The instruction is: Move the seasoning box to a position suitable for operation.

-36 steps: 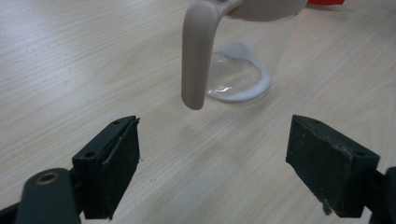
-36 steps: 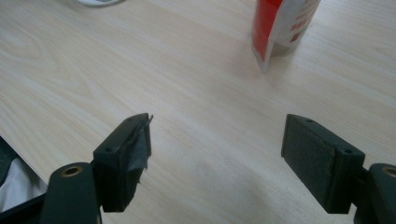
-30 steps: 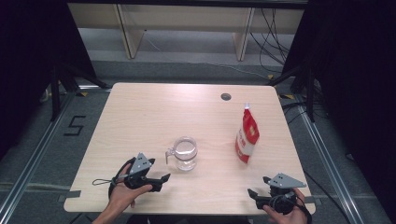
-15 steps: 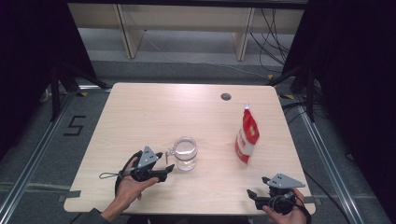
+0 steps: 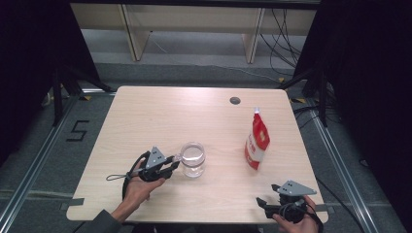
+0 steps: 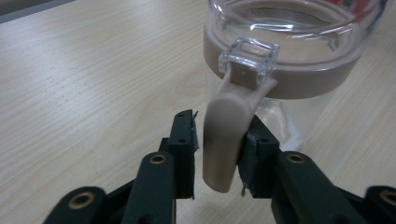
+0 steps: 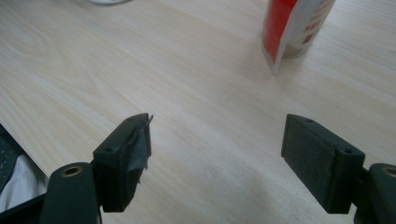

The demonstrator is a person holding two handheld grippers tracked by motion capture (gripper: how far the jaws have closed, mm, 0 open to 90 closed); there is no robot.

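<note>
At the table's left front, your left gripper point(image 5: 171, 165) has its jaws around the beige handle point(image 6: 224, 135) of the clear glass jug point(image 5: 193, 159); they have just been closing. One pad touches the handle, the other shows a thin gap, so no firm clamp yet. Finish the squeeze before any lift, stay centred on the handle's height, keep your wrist level so the jug doesn't tip. Jug stands upright near the table point(image 5: 160, 114) middle front, touching nothing else. Further right, the red-and-white pouch point(image 5: 256, 141) stands upright, well apart from the jug. At the right front edge, your right gripper point(image 7: 217, 149) rests with jaws wide, nothing between them; keep it parked clear of the pouch until the jug is secure
</note>
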